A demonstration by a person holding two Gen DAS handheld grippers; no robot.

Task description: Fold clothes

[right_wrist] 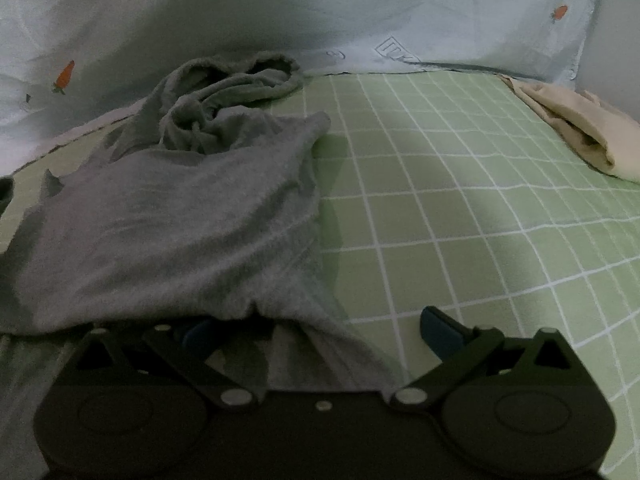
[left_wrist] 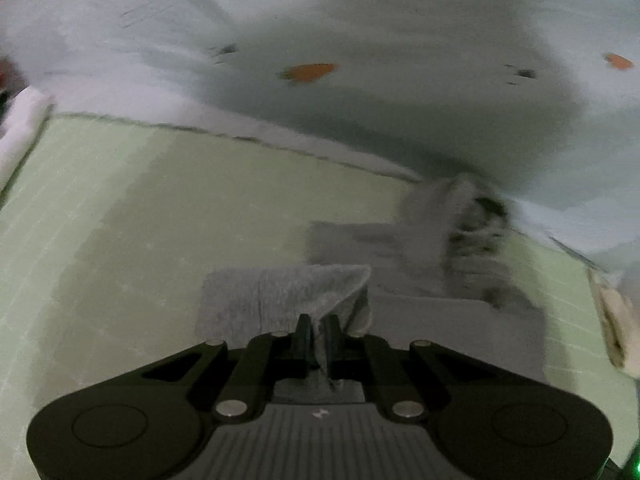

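Observation:
A grey garment (right_wrist: pixel 168 216) lies on a green checked bed sheet (right_wrist: pixel 460 184), with its rumpled end (right_wrist: pixel 224 96) toward the far side. My right gripper (right_wrist: pixel 316 328) is open at its near edge; the cloth drapes over the left finger, and the right finger (right_wrist: pixel 440 328) lies bare on the sheet. In the left wrist view, which is blurred, my left gripper (left_wrist: pixel 317 334) is shut on a corner of the grey garment (left_wrist: pixel 316 288) and holds it lifted above the sheet (left_wrist: pixel 140 208).
A pale blue cover with small carrot prints (right_wrist: pixel 64 76) rises behind the bed; it also fills the top of the left wrist view (left_wrist: pixel 312 72). A folded cream cloth (right_wrist: pixel 580 128) lies at the far right of the sheet.

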